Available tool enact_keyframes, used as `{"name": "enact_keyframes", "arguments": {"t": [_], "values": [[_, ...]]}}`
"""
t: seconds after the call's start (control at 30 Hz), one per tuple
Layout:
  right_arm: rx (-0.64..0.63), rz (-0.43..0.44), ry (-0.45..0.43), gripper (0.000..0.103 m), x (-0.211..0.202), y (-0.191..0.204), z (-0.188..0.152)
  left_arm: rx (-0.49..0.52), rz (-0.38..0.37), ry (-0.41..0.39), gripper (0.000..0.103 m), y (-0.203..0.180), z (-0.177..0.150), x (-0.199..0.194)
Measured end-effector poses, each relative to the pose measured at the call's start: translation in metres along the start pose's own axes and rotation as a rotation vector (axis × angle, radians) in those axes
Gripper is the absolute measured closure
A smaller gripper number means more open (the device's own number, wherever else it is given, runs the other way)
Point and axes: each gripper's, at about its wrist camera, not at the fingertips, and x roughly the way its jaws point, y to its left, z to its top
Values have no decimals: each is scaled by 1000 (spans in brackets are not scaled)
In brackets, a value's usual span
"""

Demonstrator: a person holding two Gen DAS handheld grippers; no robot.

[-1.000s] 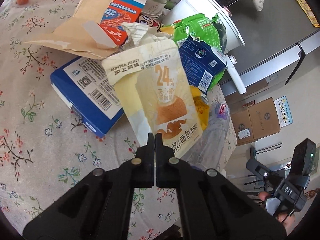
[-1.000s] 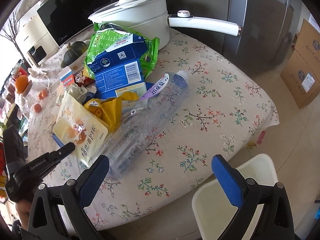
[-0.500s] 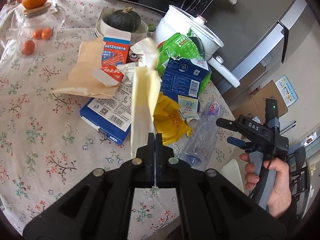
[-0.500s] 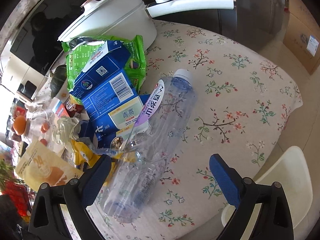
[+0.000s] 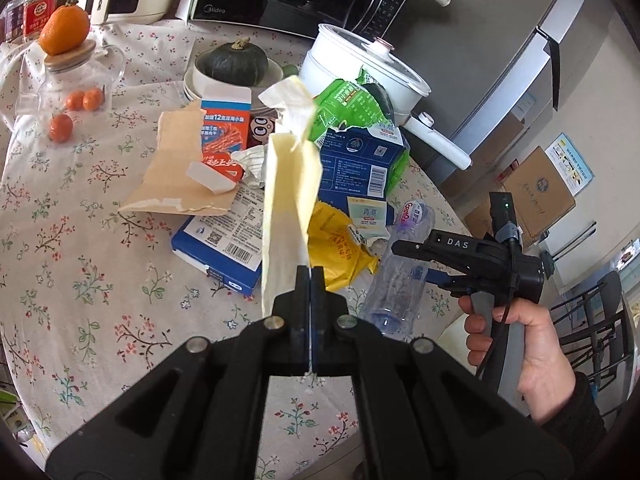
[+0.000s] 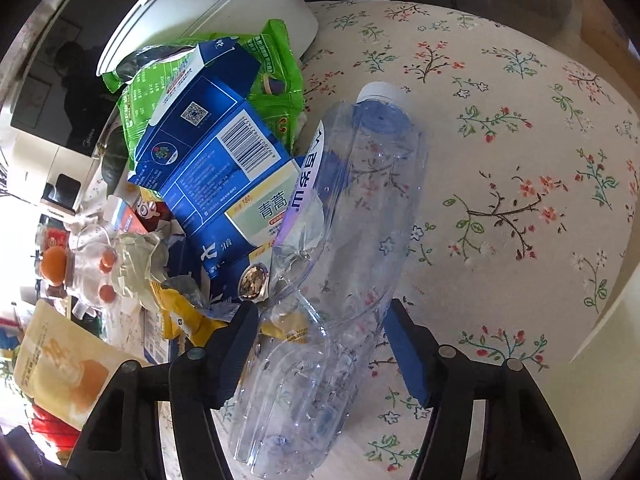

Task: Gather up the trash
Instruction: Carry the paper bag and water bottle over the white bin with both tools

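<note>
We are holding a pale yellow snack pouch (image 5: 289, 200) in the left tongs (image 5: 310, 276), whose fingers are pressed together on its lower edge, so the pouch is hanging lifted above the worktop (image 5: 80, 240) and clear of the heap beyond it. Ahead of these tongs and to their left, the torn brown cardboard (image 5: 176, 176) and the red-and-blue snack box (image 5: 224, 120) are lying flat; directly ahead and under the pouch, a blue carton (image 5: 224, 244) is resting on the cloth; just to the right, a crumpled yellow wrapper (image 5: 340, 248) is touching a second blue box (image 5: 360, 168), with the green bag (image 5: 352, 104) behind it against the white pot (image 5: 360, 64). Further right, the right tongs (image 6: 320, 336) are standing wide open, their blue pads straddling the lower body of the clear plastic bottle (image 6: 348, 240) lying on its side; whether either pad is touching the plastic we cannot tell. A pale container rim (image 6: 608, 320) is showing off the worktop edge to the right of these tongs, possibly the bin. We are judging the task to be at an early stage: one piece is lifted, none is visibly binned, and the bottle, boxes, wrapper, bag and cardboard are all waiting.
</note>
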Motion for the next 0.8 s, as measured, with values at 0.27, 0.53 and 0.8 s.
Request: {"name": "enact_keyframes", "arguments": {"t": [0.27,0.53,0.8], "values": [[-47,28,-46,39,-38,-1,-8,0,-5,-12,103,-5,-4,-5],[-99,67,-146,39,-102,-12,-19,16,-33,-22,103,-14,-3,-13],[-99,67,-243,39,-167,-59,-38,91,-107,-13,103,-51,-9,-17]]}}
